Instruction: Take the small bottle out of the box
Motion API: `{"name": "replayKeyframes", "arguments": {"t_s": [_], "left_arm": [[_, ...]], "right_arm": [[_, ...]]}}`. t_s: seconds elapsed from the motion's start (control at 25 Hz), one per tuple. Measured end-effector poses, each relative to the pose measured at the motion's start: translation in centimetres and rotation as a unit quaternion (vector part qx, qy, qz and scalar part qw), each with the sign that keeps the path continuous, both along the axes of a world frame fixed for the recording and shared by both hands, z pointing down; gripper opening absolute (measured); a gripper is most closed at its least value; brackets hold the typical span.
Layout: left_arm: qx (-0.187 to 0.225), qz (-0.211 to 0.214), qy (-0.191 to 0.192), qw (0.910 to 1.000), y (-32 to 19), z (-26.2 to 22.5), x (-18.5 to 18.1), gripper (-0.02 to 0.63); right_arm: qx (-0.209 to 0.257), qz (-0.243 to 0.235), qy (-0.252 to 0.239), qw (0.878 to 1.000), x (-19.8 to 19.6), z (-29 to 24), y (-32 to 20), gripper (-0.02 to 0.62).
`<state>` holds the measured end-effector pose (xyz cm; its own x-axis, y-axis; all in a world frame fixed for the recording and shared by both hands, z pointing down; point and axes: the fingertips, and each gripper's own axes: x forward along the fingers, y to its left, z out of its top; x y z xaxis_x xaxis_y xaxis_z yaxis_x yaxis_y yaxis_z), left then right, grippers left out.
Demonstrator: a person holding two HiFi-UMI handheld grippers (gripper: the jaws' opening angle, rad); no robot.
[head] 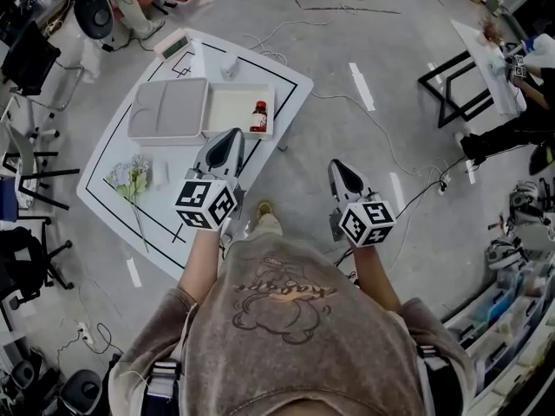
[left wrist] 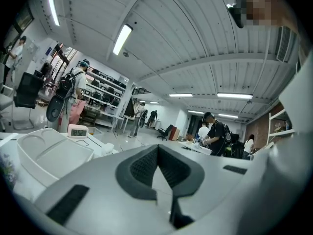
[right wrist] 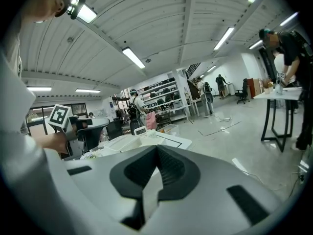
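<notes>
A small brown bottle with a red cap stands upright in the right end of an open white box. The box's grey lid lies folded out to its left on the white table. My left gripper hovers over the table's near edge just short of the box, shut and empty, its fingertips meeting. My right gripper is off the table over the floor to the right, also shut with nothing in it. Neither gripper view shows the bottle.
A bunch of artificial flowers lies on the table's left. A digital timer and a small white cup sit at the far edge. Cables run over the floor. Another person works at a table at the right.
</notes>
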<state>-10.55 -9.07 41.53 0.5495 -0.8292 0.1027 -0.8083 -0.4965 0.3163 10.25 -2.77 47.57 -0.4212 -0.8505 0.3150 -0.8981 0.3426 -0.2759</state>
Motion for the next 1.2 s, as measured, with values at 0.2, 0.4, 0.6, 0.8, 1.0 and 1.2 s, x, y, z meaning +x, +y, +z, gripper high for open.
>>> {"name": "replayKeyframes", "arguments": {"t_s": [0.2, 0.4, 0.6, 0.8, 1.0, 1.2], "left_arm": [[0.002, 0.013, 0.001, 0.9999, -4.3, -0.3, 0.0, 0.008], [0.002, 0.018, 0.004, 0.9998, -7.5, -0.6, -0.3, 0.008], [-0.005, 0.021, 0.01, 0.9997, -8.8, -0.3, -0.2, 0.008], [-0.009, 0.016, 0.013, 0.9997, -9.5, -0.1, 0.1, 0.008], [-0.006, 0.002, 0.007, 1.0, -10.0, -0.4, 0.4, 0.008], [-0.008, -0.02, 0.004, 0.9998, -10.3, -0.6, 0.7, 0.008]], "right_arm": [[0.002, 0.015, 0.003, 1.0, 0.1, -0.4, -3.8, -0.005], [0.006, 0.017, 0.004, 1.0, -0.4, -0.9, -6.7, -0.003], [0.012, 0.013, 0.008, 1.0, -0.8, -1.5, -8.6, -0.005], [0.01, 0.011, 0.009, 1.0, -0.4, -1.5, -9.4, -0.005], [0.012, -0.002, 0.006, 1.0, 0.4, -1.5, -10.8, -0.005], [0.018, -0.027, 0.001, 0.999, 0.7, -1.8, -12.3, -0.005]]}}
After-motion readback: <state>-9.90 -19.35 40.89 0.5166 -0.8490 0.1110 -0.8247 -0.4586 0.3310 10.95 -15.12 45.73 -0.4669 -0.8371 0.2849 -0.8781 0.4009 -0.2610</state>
